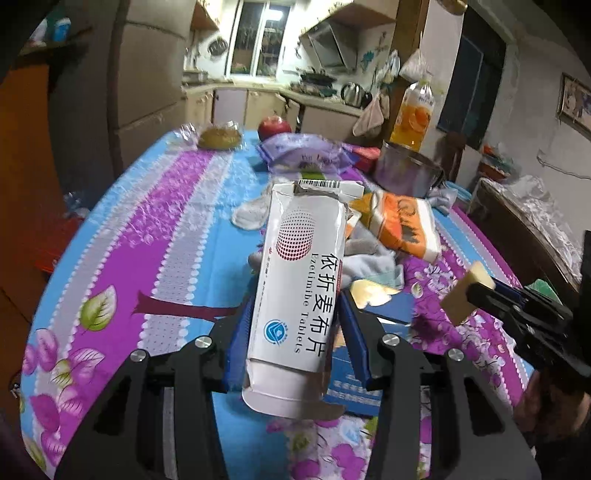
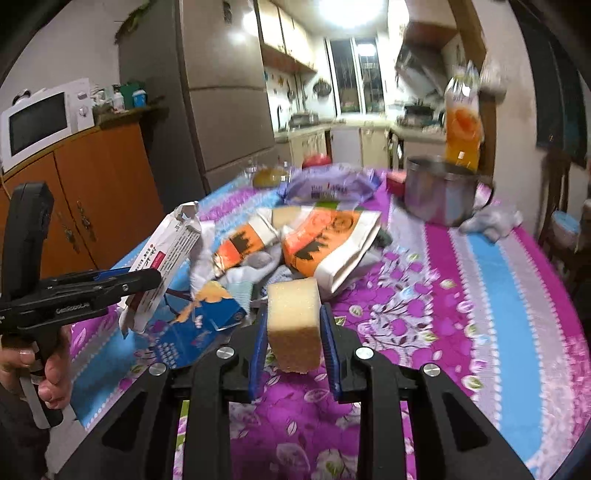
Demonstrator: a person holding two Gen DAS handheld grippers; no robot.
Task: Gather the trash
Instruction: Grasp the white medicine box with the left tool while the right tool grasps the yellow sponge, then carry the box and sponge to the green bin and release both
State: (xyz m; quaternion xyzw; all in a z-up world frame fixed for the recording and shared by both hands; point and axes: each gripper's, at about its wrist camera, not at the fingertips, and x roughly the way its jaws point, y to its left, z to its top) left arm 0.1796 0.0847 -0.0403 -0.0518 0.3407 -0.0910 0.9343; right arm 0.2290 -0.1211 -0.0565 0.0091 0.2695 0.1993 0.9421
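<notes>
A kitchen at night: a lit window [image 2: 352,79] at the far end, a bright ceiling lamp [image 2: 345,9], a grey fridge [image 2: 225,85], and 1 white microwave [image 2: 44,122] on an orange cabinet [image 2: 99,192]. White walls [image 1: 532,122].

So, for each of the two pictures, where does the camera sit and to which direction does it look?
Left wrist view: sits on the left hand-held gripper, looks along its fingers over the table toward the kitchen; holds the white tablet box; the right hand-held gripper enters at the right.
Right wrist view: sits on the right hand-held gripper, faces the same way; holds the yellow sponge; the person's left hand shows.
Shared: box, sponge, orange-white packet, steel pot, juice bottle, floral tablecloth.
</notes>
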